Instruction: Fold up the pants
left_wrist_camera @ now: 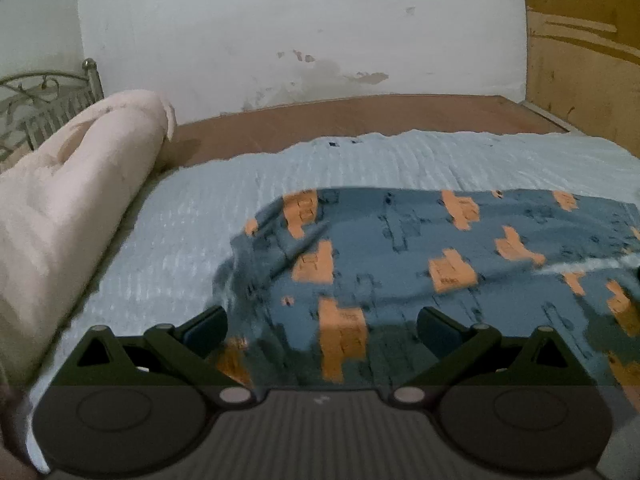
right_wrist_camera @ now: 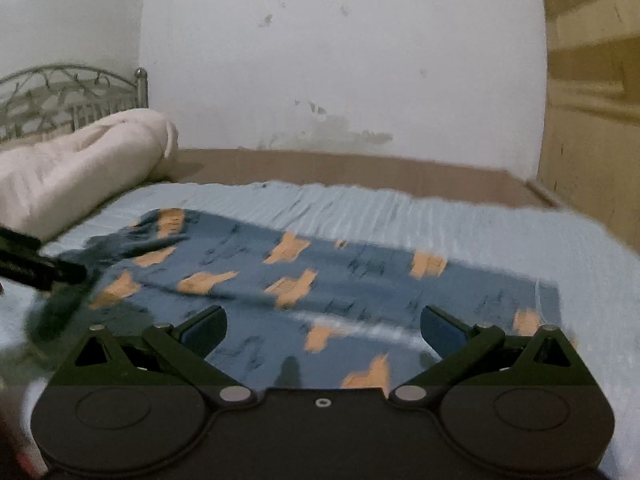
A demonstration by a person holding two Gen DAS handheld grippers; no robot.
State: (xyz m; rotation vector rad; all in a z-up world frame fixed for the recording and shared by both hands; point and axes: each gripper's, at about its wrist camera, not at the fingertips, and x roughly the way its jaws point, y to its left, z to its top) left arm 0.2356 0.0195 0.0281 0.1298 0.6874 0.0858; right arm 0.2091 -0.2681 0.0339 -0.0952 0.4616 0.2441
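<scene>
Blue pants with orange blocks [left_wrist_camera: 420, 256] lie spread on a light blue bedspread [left_wrist_camera: 180, 240]. My left gripper [left_wrist_camera: 322, 330] is open, its fingers wide apart just above the near left part of the pants, holding nothing. In the right wrist view the same pants [right_wrist_camera: 320, 280] stretch from left to right. My right gripper [right_wrist_camera: 324, 330] is open over their near edge, empty. The left gripper's dark finger [right_wrist_camera: 44, 270] shows at the left edge of the right wrist view, near the pants' rumpled left end.
A rolled cream blanket [left_wrist_camera: 76, 200] lies along the left of the bed by a metal headboard [right_wrist_camera: 68, 100]. A brown mattress strip [left_wrist_camera: 360, 116] and a white wall lie beyond. A wooden panel [left_wrist_camera: 584, 60] stands at the right.
</scene>
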